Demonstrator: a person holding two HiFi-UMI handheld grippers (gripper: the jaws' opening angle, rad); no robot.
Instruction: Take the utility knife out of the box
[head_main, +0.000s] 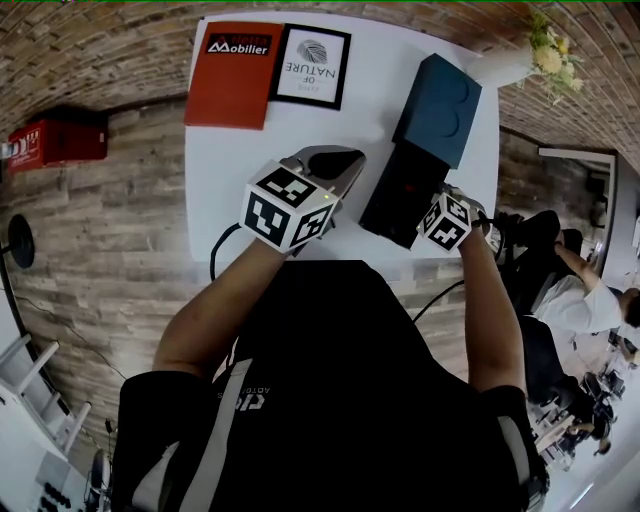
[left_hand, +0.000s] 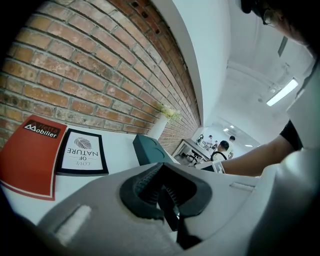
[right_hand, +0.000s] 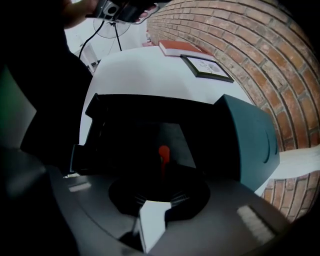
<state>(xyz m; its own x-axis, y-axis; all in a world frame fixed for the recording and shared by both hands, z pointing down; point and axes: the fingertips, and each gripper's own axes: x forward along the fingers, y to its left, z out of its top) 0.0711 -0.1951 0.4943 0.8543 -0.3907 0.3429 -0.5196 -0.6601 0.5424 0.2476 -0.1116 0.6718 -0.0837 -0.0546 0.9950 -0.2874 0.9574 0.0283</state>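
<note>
White bench (head_main: 230, 200) against a brick wall (left_hand: 100, 65), plank floor (head_main: 100, 250) around it. Seated people in the background at right.

Far edge of bench: red book (head_main: 232, 75), framed print (head_main: 312, 66) just beside it, apart from the box. White vase (head_main: 505, 68) with flowers at the far right corner.

Black box (head_main: 400, 195) is open, on the right half of the bench. Teal lid (head_main: 440, 108) sits off it, abutting its far end.

Utility knife (right_hand: 163, 155): still inside the box. Only a red part shows against the dark interior, the rest is too dark to make out.

Right tongs (right_hand: 161, 186): pointing straight down into the box, jaws part-way apart, red part of the knife in line with the gap. Too dark to tell whether the pads press on it.

Left tongs (left_hand: 162, 192): held over the bench left of the box, aimed towards the wall and slightly down. Jaws close together, nothing between them, touching nothing.
</note>
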